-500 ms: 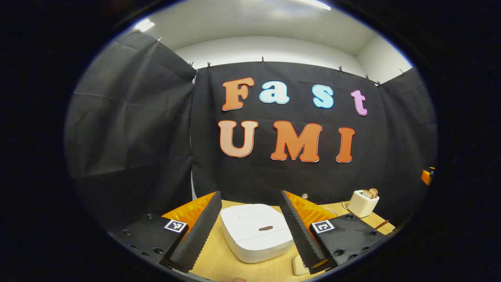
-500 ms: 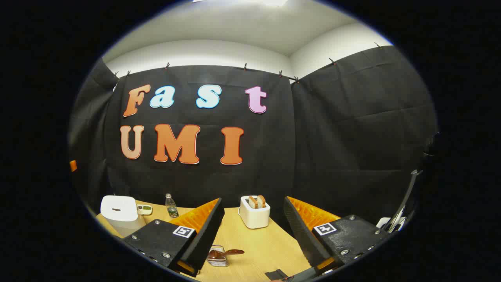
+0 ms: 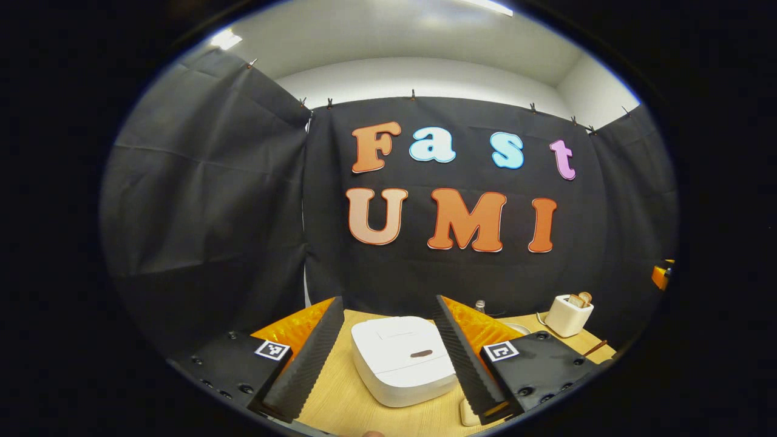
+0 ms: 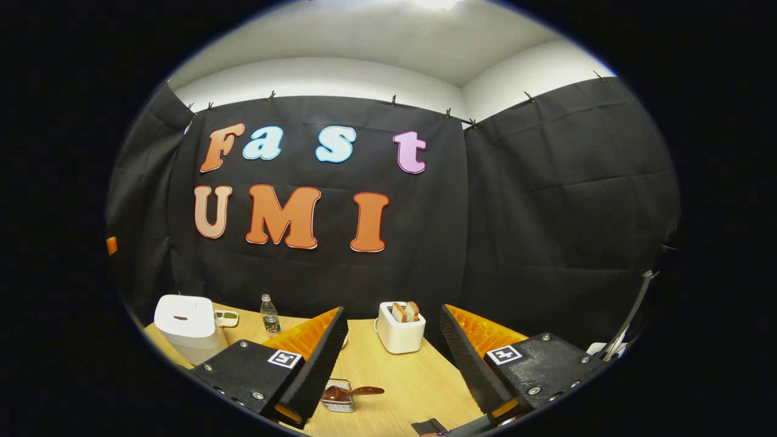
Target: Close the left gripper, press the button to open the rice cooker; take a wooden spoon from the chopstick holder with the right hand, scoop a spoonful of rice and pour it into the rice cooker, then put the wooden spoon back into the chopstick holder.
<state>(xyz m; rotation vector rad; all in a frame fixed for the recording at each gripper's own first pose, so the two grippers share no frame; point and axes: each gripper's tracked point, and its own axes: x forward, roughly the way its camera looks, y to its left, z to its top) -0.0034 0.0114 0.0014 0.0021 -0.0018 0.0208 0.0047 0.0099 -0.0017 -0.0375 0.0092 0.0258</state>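
Just beyond the left tool [image 3: 388, 358], its fingers spread wide, sits the closed rice cooker [image 3: 403, 361] on the desk [image 3: 340, 406], button [image 3: 421, 353] facing up between them.

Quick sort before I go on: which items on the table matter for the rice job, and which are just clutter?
Job items:
- rice cooker, lid down
- wooden spoon in the chopstick holder
- left gripper, jaws open
- right gripper, jaws open

Clutter:
- toaster with bread
- water bottle
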